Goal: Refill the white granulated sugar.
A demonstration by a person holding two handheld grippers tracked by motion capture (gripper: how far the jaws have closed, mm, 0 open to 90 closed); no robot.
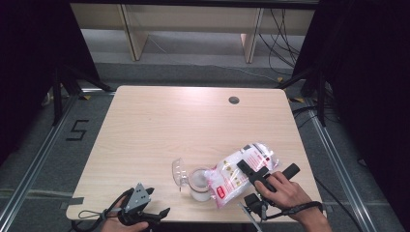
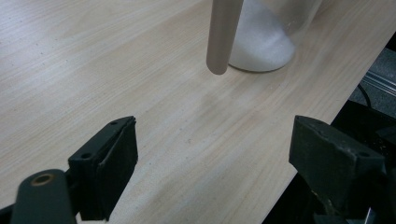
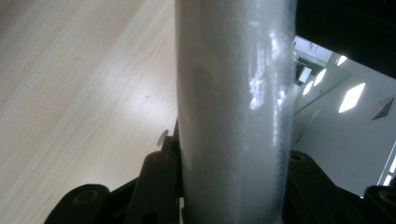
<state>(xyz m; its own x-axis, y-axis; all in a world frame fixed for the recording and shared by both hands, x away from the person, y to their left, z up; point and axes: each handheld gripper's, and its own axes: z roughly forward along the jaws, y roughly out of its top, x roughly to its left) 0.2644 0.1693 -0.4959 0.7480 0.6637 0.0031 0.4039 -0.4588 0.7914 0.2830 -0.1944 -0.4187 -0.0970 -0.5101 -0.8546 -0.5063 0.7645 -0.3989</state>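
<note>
A clear plastic bag [image 1: 239, 170] of white grains with red print lies tilted over the front right of the table. Its low end rests at the mouth of a clear jar [image 1: 198, 186] that holds white powder. My right gripper [image 1: 265, 170] is shut on the bag's upper part. In the right gripper view the bag [image 3: 233, 93] stands pinched between the black jaws of that gripper [image 3: 233, 186]. The jar's clear lid [image 1: 179, 172] hangs open to the left. My left gripper [image 1: 147, 211] rests at the front left edge, open and holding nothing. Seen along the left gripper [image 2: 212, 154], the jar [image 2: 261, 42] stands ahead.
A pale rod [image 2: 223, 35] hangs in front of the jar in the left gripper view. The wooden table [image 1: 159, 125] has a round cable hole [image 1: 234, 100] at the back right. Its front edge [image 2: 322, 107] runs close to my left gripper.
</note>
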